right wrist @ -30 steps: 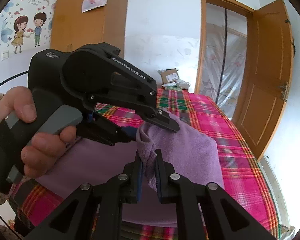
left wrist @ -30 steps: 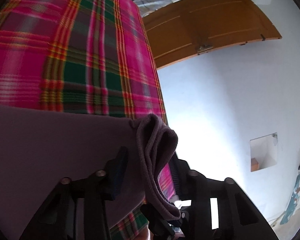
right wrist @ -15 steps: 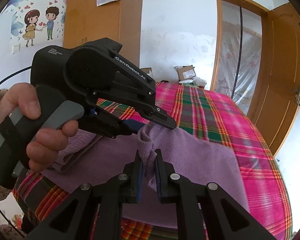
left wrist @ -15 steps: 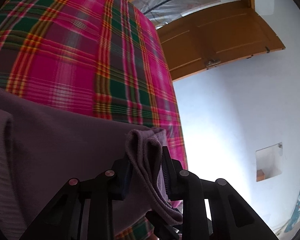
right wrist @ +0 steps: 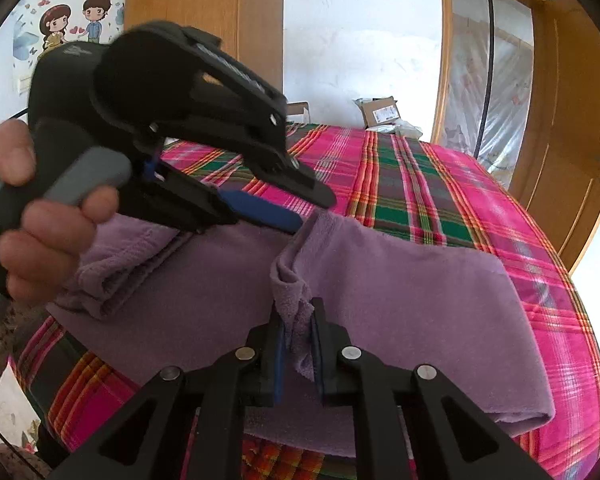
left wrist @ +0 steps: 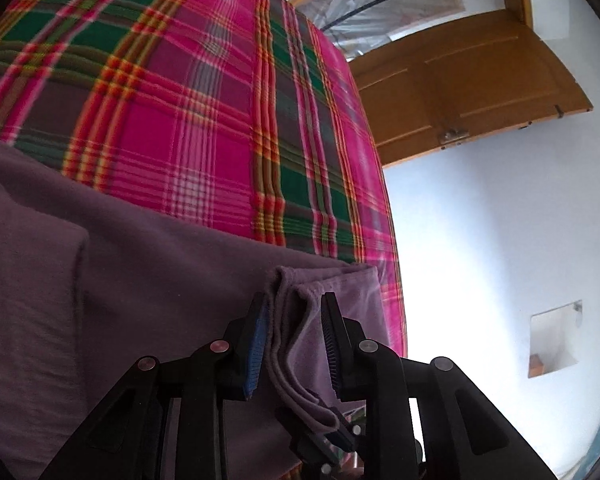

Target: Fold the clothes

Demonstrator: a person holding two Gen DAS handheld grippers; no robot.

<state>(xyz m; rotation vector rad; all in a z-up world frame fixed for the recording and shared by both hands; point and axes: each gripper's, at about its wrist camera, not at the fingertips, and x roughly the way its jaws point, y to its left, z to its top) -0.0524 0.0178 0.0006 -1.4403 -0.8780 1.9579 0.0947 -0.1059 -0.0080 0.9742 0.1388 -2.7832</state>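
Now the purple garment point(right wrist: 400, 300) lies low on the plaid bedspread point(right wrist: 440, 184), whereas a second ago its gathered edge hung clear above that cloth; both hands have carried it down and forward, so the fold in hand looks close to being laid flat. The left gripper point(left wrist: 294, 344) was closing over the last second, and in its own view the doubled hem point(left wrist: 296, 320) runs between the blue pads; the near pad lies against the fabric but the other shows a thin gap, so I cannot tell whether it truly pinches. The right gripper point(right wrist: 298, 344) is clenched on a bunched corner of the same garment, the cloth squeezed thin between its pads and standing up just beyond them. Judging from this, the next need is to settle the edge square on the layer beneath and let go; a slack left hold could let the hem slip askew. Counted: one purple garment, with one rolled sleeve or folded part point(right wrist: 112, 268) at its left end; one bedspread under it; two grippers; one person's hand point(right wrist: 40, 220) in view, wrapped round the left gripper's handle. Beyond the garment, past the far end of the bedspread, stand one wardrobe point(right wrist: 204, 20), one cardboard box point(right wrist: 380, 114), one open wooden door point(right wrist: 572, 128), and one cartoon wall sticker point(right wrist: 72, 20).
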